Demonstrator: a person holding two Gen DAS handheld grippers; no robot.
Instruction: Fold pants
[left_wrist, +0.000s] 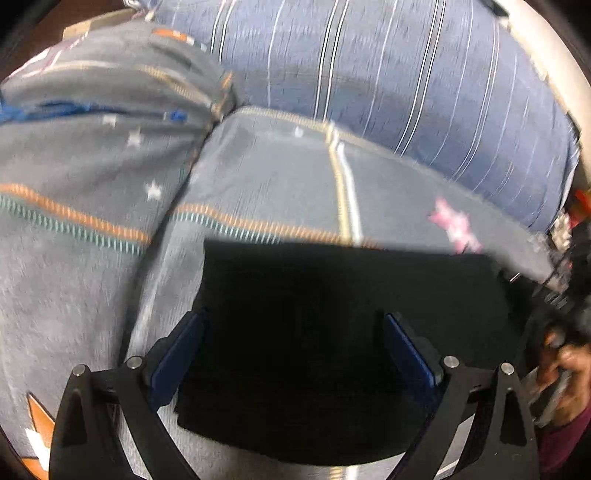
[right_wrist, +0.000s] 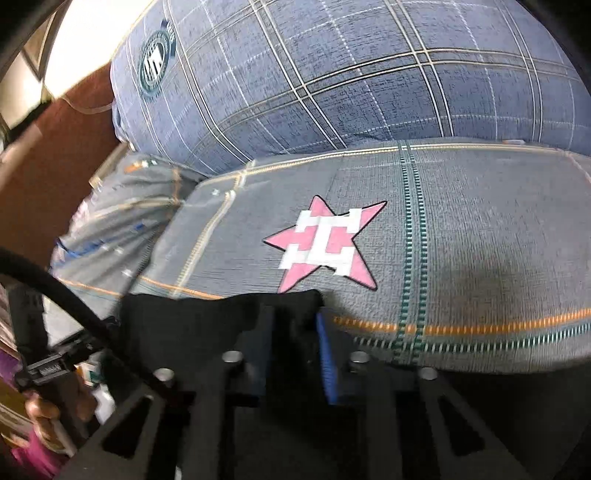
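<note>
The black pants lie folded flat on a grey bedspread in the left wrist view. My left gripper is open, its blue pads spread wide above the black cloth. In the right wrist view my right gripper is shut on an edge of the black pants, with cloth bunched between the blue pads. The cloth hangs to the left of the fingers.
A blue plaid quilt is piled behind the grey bedspread, which has a pink star. A second grey pillow lies at left. A hand and a black cable show at lower left.
</note>
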